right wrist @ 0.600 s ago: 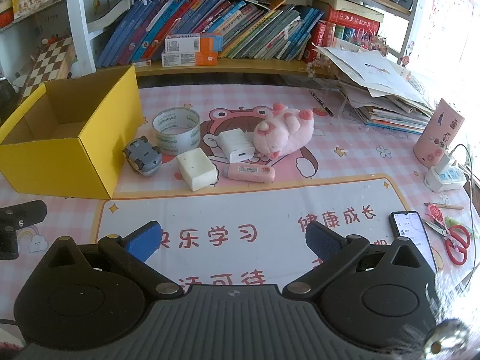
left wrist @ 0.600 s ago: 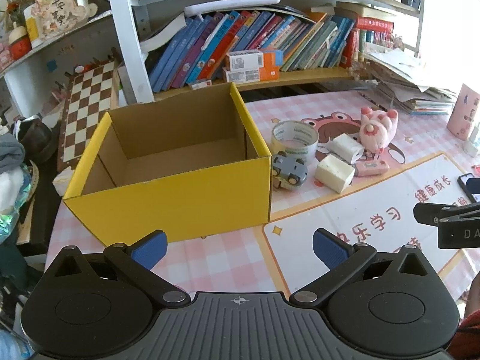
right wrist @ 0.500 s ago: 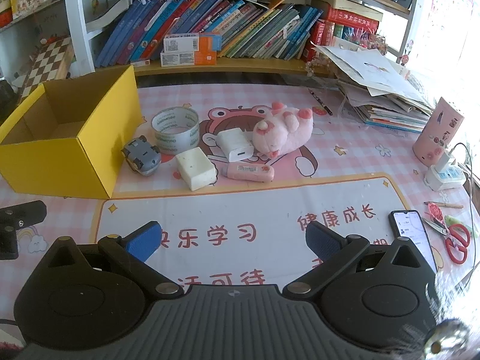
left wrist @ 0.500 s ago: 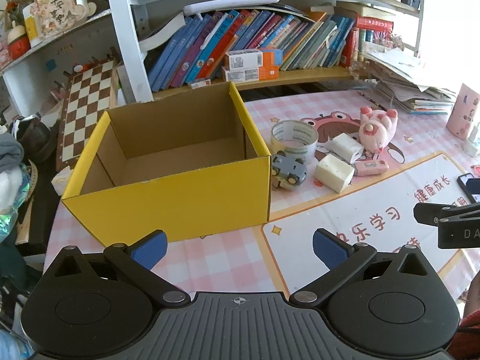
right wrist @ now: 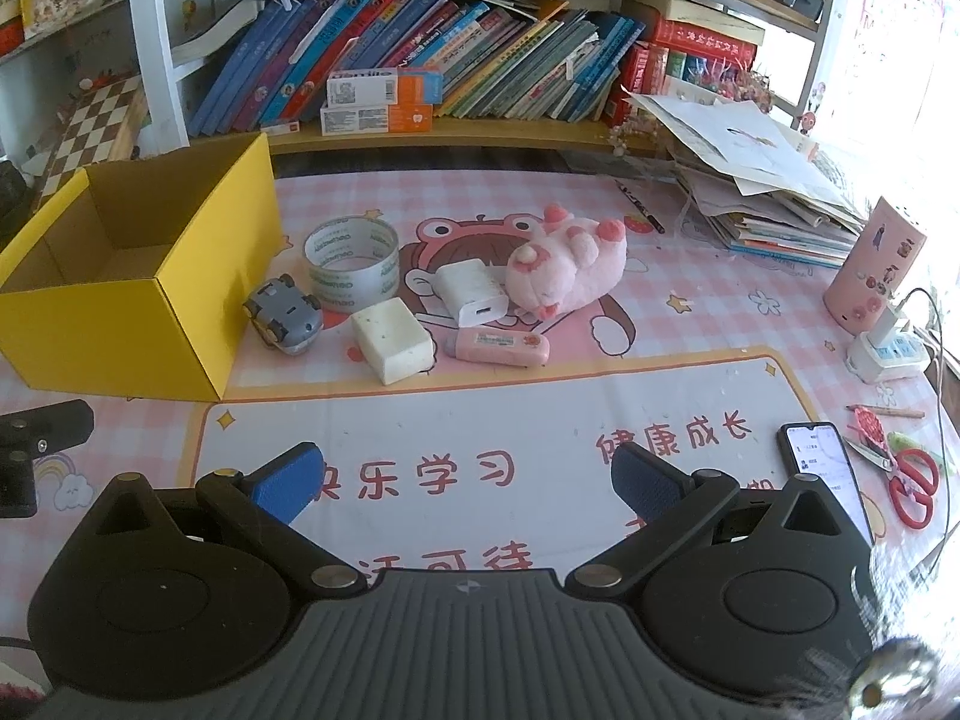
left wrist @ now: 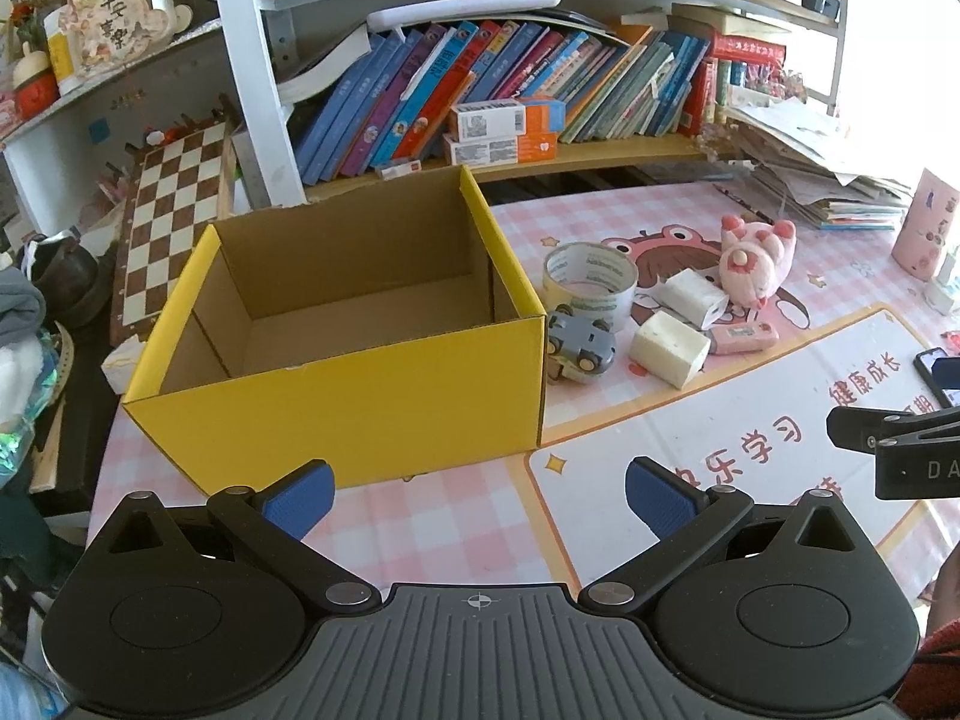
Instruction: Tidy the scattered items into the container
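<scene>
An empty yellow cardboard box stands on the pink table. Right of it lie a grey toy car, a tape roll, a cream block, a white charger, a pink case and a pink plush pig. My left gripper is open and empty in front of the box. My right gripper is open and empty, short of the items.
A bookshelf runs along the back. A paper stack, pink cylinder, power strip, phone and red scissors sit at the right. A chessboard leans left of the box.
Both views have shifted only slightly; the scene sits marginally lower in the frames. Nothing was grasped or moved.
</scene>
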Motion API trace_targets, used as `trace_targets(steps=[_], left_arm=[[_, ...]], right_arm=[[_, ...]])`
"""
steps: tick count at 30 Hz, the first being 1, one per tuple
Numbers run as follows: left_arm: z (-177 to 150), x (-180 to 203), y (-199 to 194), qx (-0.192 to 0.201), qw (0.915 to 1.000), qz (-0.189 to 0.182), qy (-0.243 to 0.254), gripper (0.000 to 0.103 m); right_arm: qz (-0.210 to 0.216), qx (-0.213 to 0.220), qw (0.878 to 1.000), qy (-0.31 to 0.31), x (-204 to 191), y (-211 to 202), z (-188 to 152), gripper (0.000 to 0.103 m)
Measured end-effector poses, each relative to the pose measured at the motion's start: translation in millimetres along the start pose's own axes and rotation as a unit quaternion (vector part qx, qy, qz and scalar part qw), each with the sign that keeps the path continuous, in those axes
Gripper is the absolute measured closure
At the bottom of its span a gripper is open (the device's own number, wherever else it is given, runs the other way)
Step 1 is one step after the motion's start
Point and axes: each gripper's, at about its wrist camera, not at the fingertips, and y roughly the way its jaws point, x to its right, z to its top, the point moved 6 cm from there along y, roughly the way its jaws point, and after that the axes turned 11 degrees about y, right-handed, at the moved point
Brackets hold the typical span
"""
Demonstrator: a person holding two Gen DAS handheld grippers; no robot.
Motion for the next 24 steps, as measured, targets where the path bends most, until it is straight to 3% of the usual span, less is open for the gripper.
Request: trace_targets(steps=[24], left_arm=[[-1.0,-2.1,1.9,0.003,1.0,0.002,-0.003,0.0]], right_arm=[[-0.003,0.001,1.0,-0.005,-2.6,3.4,1.3,0.0]])
